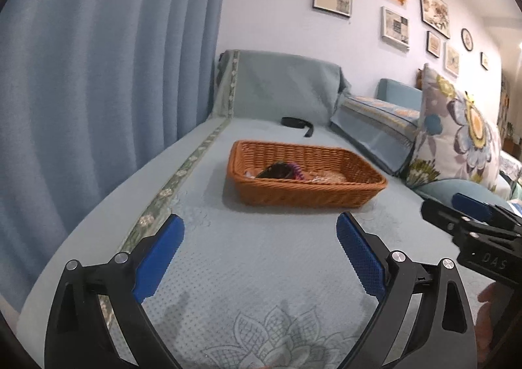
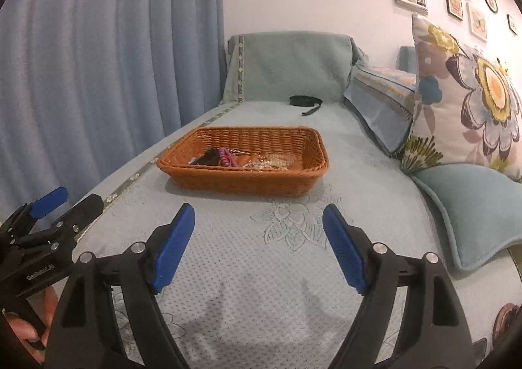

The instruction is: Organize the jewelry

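Nearest the lens, low in the frame, my left claw (image 1: 260, 254) gapes wide with nothing between its blue pads, hovering over the quilted sofa cover (image 1: 261, 287). My right claw (image 2: 258, 246) is likewise spread apart and empty. Beyond them, mid-frame, the wicker basket (image 2: 303, 153) sits on the cover with the jewelry (image 2: 228, 157) heaped inside, toward its left end. Farther back lies a black strap (image 2: 305, 101), near the backrest.
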Tool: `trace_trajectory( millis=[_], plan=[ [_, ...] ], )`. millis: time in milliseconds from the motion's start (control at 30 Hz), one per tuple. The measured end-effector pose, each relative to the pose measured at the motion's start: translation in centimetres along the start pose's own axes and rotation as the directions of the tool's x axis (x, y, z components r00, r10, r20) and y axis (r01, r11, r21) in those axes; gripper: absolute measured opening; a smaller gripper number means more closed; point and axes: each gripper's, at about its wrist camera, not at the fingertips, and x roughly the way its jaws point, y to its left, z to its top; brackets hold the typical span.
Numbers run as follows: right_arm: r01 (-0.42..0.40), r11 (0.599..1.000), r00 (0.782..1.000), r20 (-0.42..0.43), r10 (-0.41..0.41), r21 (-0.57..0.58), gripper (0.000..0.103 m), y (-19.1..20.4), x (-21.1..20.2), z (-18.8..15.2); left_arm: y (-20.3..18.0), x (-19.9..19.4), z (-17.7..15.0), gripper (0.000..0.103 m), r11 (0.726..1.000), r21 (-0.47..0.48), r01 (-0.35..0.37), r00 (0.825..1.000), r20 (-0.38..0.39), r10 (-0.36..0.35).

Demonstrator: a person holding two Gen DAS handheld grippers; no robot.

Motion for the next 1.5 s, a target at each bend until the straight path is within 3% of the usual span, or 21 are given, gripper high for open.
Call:
trace_trajectory(
  millis=[333,633,767,1500],
  plan=[
    [0.083,0.996,0.993,0.079,-0.086,0.033,0.077,-1.3,-1.1,0.1,-0.1,-0.4,-0.1,0.094,1.000,0.015,-0.011,1.000,0.015,0.011],
    [0.079,0.996,0.994,0.067,-0.081,0.032,0.078,-1.6,-0.6,0.1,-0.8,0.0,-0.4,0.094,0.999,0.043,0.012,1.000,-0.012,-0.011],
    [0.128,0.992,0.989,0.071,-0.128,0.009,0.080,-1.3,-0.7,0.1,-0.7,0.2,-0.4,0.094,0.999,0.038,0.010,1.000,-0.019,-0.009],
    [0.105,0.994,0.992,0.072,-0.106,0.019,0.081,-1.6,-0.8,0.2,0.0,0.5,-0.2,0.094,1.000,0.013,-0.007,0.999,-0.031,0.007]
  ],
)
